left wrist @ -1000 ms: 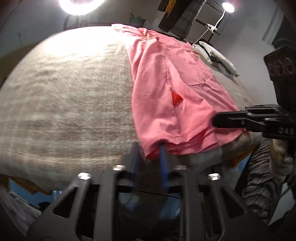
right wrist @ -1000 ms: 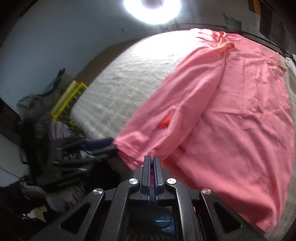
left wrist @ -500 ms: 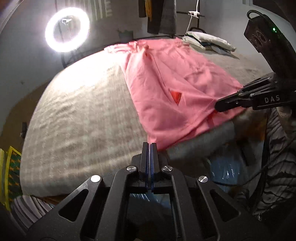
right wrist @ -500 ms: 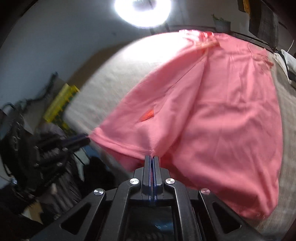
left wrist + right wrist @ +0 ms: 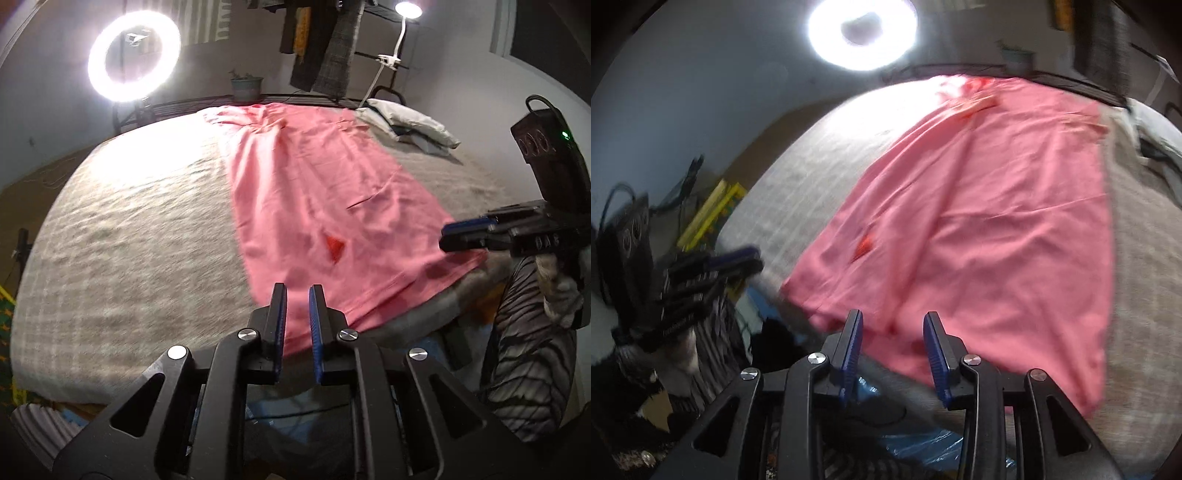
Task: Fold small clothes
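Observation:
A pink shirt (image 5: 325,206) lies lengthwise on the grey bed (image 5: 129,229), folded in half, with a small red tag (image 5: 334,247) near its near hem. It also shows in the right wrist view (image 5: 990,229). My left gripper (image 5: 297,291) is open and empty just over the near hem. My right gripper (image 5: 893,319) is open and empty over the shirt's near edge. It also shows at the right in the left wrist view (image 5: 448,234). The left gripper shows at the left in the right wrist view (image 5: 753,258).
A ring light (image 5: 133,55) stands beyond the bed's far edge. A white pillow (image 5: 410,120) lies at the far right corner. Clothes hang on a rack (image 5: 321,44) behind. A yellow frame (image 5: 709,210) sits on the floor at the bed's left.
Both grippers were shut on the shirt's near hem; both have opened and let it go. The shirt has dropped flat on the bed and the grippers have drawn back a little.

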